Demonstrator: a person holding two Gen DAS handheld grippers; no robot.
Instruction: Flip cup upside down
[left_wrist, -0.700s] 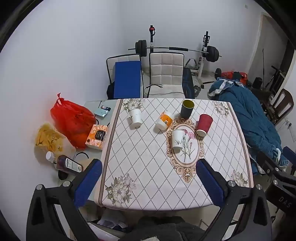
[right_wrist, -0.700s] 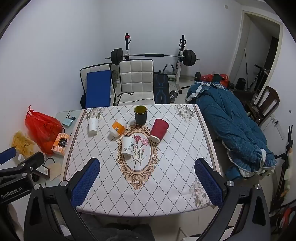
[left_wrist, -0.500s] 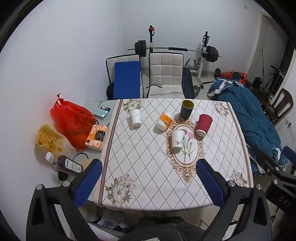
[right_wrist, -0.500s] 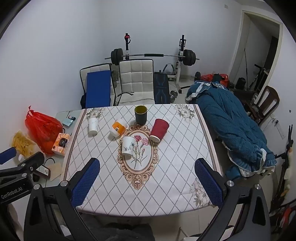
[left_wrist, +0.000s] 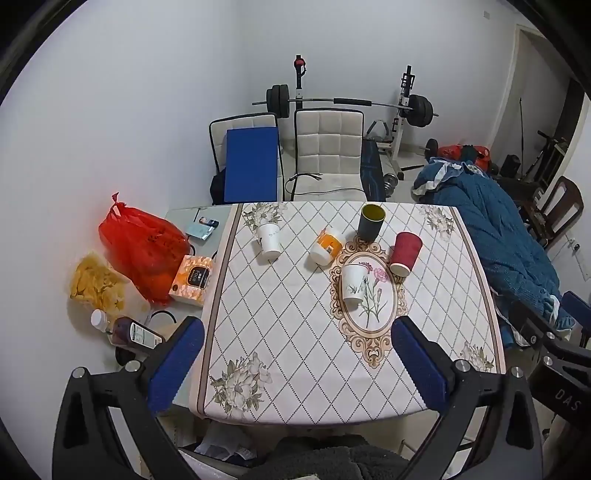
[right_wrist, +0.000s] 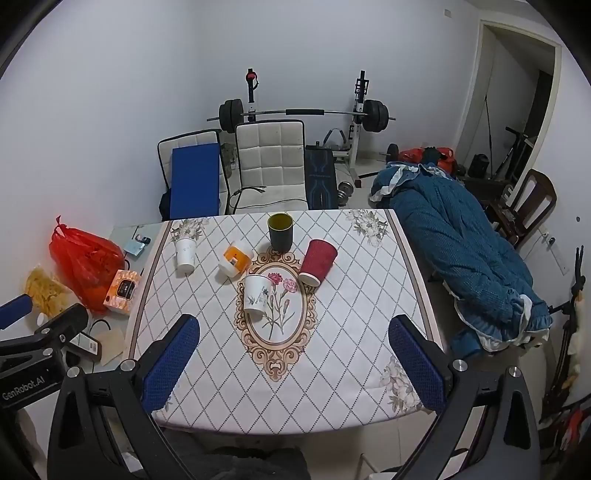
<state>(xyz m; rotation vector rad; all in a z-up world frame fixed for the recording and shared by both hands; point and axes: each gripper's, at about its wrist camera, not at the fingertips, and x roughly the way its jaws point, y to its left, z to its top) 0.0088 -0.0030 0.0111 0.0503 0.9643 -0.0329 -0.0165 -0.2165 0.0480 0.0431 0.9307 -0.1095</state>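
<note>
Both grippers wide apart and empty: left gripper (left_wrist: 295, 354) and right gripper (right_wrist: 293, 350) held above the near edge of the bench (right_wrist: 332, 369), well short of every cup. Nothing gripped, nothing turned yet; whole flip apparently left to do. Only one cup clearly upright and mouth-up: dark cup (right_wrist: 280, 232) with yellow-green inside, standing at the far middle of the bench. Likely the task's thing. Round it, a red ribbed cup (right_wrist: 317, 261) to its right, white floral cup (right_wrist: 256, 294) nearer, orange-and-white cup (right_wrist: 235, 261) and white cup (right_wrist: 184, 252) to the left, all seemingly with wide end down.
</note>
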